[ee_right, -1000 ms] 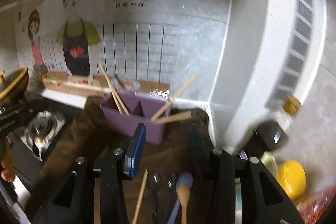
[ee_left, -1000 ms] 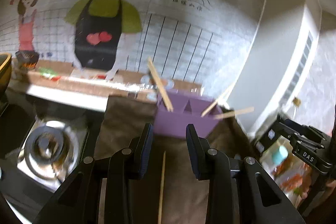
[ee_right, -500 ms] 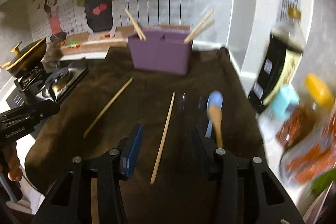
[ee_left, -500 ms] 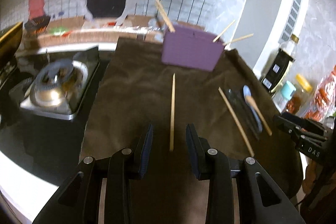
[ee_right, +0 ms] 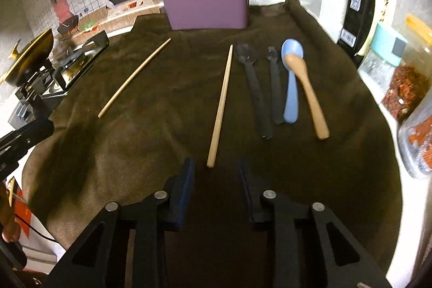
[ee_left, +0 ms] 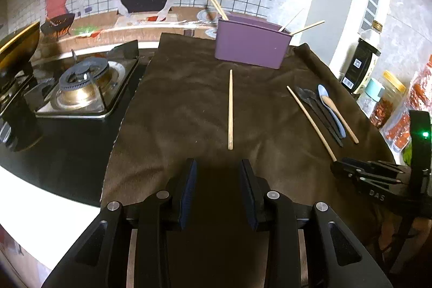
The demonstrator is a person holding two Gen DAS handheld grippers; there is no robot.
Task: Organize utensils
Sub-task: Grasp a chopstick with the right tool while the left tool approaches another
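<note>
A purple utensil holder (ee_left: 252,43) (ee_right: 206,6) stands at the far end of a brown cloth (ee_left: 189,104) (ee_right: 162,126), with several chopsticks leaning in it. One loose chopstick (ee_left: 230,109) (ee_right: 134,77) lies just ahead of my open, empty left gripper (ee_left: 217,188). A second chopstick (ee_right: 220,105) (ee_left: 311,123) lies with its near end just ahead of my open, empty right gripper (ee_right: 214,185). Right of it lie two black spoons (ee_right: 253,88), a blue spoon (ee_right: 291,77) and a wooden spoon (ee_right: 307,93).
A gas stove (ee_left: 81,88) sits left of the cloth, with a dark pot (ee_left: 13,50) at the far left. Bottles and jars (ee_left: 378,88) (ee_right: 391,66) line the right edge. The right gripper body (ee_left: 378,180) shows in the left wrist view.
Both grippers have pulled back and tilted down from the holder toward the near end of the cloth. The loose chopsticks and spoons now lie in front of them.
</note>
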